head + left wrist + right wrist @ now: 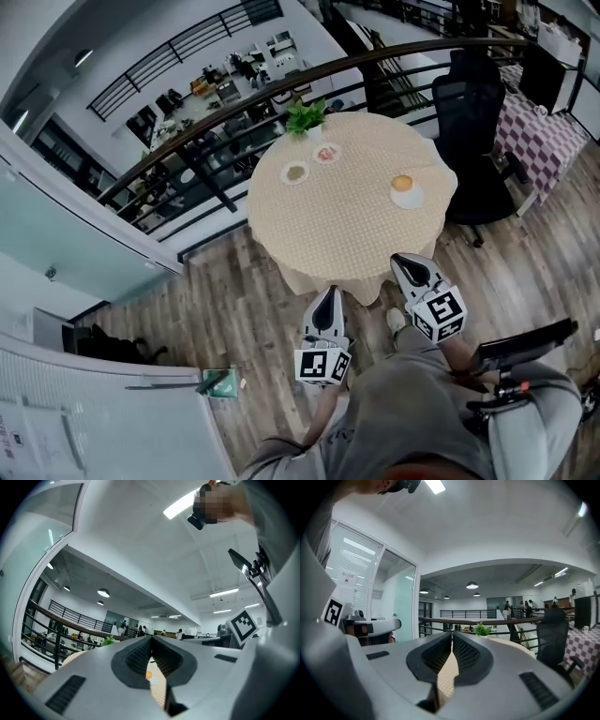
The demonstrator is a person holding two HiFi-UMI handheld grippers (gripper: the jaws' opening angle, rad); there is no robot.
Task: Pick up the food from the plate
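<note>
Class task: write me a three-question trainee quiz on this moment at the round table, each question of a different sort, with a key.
1. True or false: the left gripper and the right gripper both have their jaws together and hold nothing.
2. Multiple choice: what stands at the far edge of the round table? A) a potted plant B) a kettle C) a laptop
3. Fill in: the orange food lies on a white ___.
Key: 1 true; 2 A; 3 plate.
</note>
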